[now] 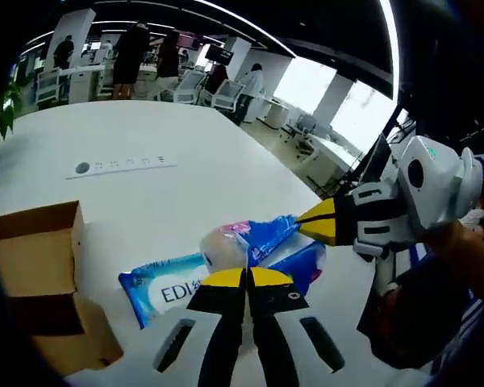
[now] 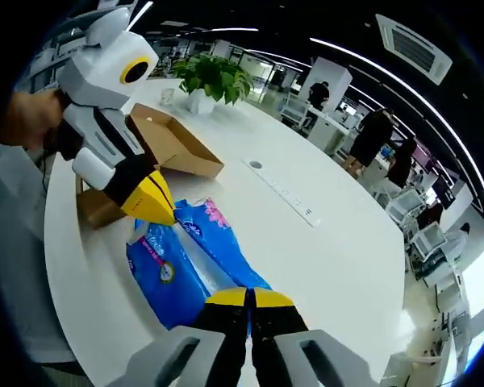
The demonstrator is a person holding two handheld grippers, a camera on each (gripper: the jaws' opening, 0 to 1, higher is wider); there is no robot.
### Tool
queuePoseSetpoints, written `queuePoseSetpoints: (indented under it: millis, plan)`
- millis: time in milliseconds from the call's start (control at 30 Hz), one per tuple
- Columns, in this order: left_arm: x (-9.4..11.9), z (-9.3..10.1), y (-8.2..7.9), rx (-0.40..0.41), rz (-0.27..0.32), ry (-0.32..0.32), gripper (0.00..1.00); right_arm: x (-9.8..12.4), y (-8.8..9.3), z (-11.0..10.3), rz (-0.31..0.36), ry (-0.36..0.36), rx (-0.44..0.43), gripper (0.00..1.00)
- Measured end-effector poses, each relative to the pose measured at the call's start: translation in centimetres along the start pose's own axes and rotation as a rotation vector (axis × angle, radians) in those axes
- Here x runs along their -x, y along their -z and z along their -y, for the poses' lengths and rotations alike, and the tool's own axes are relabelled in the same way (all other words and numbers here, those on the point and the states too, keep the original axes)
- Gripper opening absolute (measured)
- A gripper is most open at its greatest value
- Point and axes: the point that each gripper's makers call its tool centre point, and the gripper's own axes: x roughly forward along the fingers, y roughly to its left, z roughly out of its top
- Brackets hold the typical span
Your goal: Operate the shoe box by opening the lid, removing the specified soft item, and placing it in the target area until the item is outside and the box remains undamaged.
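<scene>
Blue plastic soft pack (image 1: 173, 288) lies on the white tabletop (image 1: 161, 129) beside the open brown cardboard shoe box (image 1: 40, 266), partly hidden. Left gripper (image 1: 247, 278) jaws together; right gripper (image 2: 248, 297) clamps the pack's corner. Office behind.

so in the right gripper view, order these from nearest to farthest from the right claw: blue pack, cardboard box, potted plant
1. blue pack, right at the tips of the right claw, on the white table.
2. cardboard box, farther back on the left, lid open.
3. potted plant, beyond the box at the table's far end.
</scene>
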Motion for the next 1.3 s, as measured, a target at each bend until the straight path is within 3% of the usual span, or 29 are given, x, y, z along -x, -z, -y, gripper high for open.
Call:
queuePoseSetpoints:
  millis: [933,1300]
  plan:
    - [-5.9,3.9,0.7,-0.005,-0.072,0.091,0.00,0.2,5.7,4.3,-0.085,0.101,-0.025,0.00]
    - [-8.2,4.7,1.4,-0.057,-0.116,0.114,0.00,-0.2,7.9,5.2,-0.113,0.126,-0.044,0.00]
